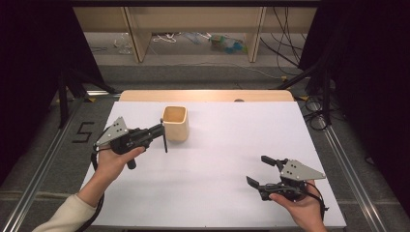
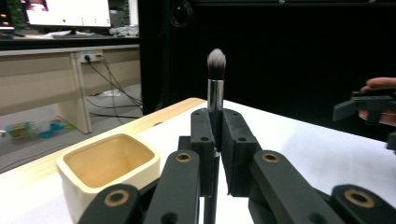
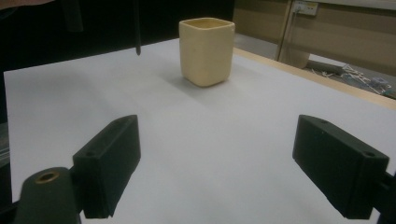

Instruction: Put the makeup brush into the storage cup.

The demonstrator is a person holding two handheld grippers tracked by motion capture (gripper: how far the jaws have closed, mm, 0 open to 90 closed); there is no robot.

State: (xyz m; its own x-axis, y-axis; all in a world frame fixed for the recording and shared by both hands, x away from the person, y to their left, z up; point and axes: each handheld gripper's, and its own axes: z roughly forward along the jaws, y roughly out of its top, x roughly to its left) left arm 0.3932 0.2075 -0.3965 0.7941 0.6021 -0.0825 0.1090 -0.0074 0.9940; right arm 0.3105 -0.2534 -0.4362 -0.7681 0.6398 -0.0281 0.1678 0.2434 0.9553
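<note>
Left tool [image 1: 161, 129]: held in the person's left hand [image 1: 115, 159] over the left half of the worktop, its jaws clamped narrow on the handle of a makeup brush; in the left gripper view the two pads [image 2: 203, 140] press the handle from both sides
Makeup brush [image 2: 215, 88]: gripped crosswise in the left tool, with a dark handle, a silver ferrule and a grey-white bristle tip; in the left gripper view the bristles point up and the handle runs down between the jaws; in the high view the handle end hangs just left of the cup, clear of the worktop surface
Cup [image 1: 175, 123]: a cream, square-sided holder with rounded corners, standing upright and open-topped near the far edge of the worktop, left of its middle; its inside looks empty in the left gripper view
Brush to cup: just beside it, on its left side in the high view; whether they touch I cannot tell
Right tool [image 1: 257, 170]: held in the person's right hand [image 1: 302, 205] near the near right corner of the worktop, jaws spread wide with nothing between them, aimed toward the cup and well apart from it
Worktop [image 1: 217, 159]: white sheet over a wooden top, the wood showing along the far edge
</note>
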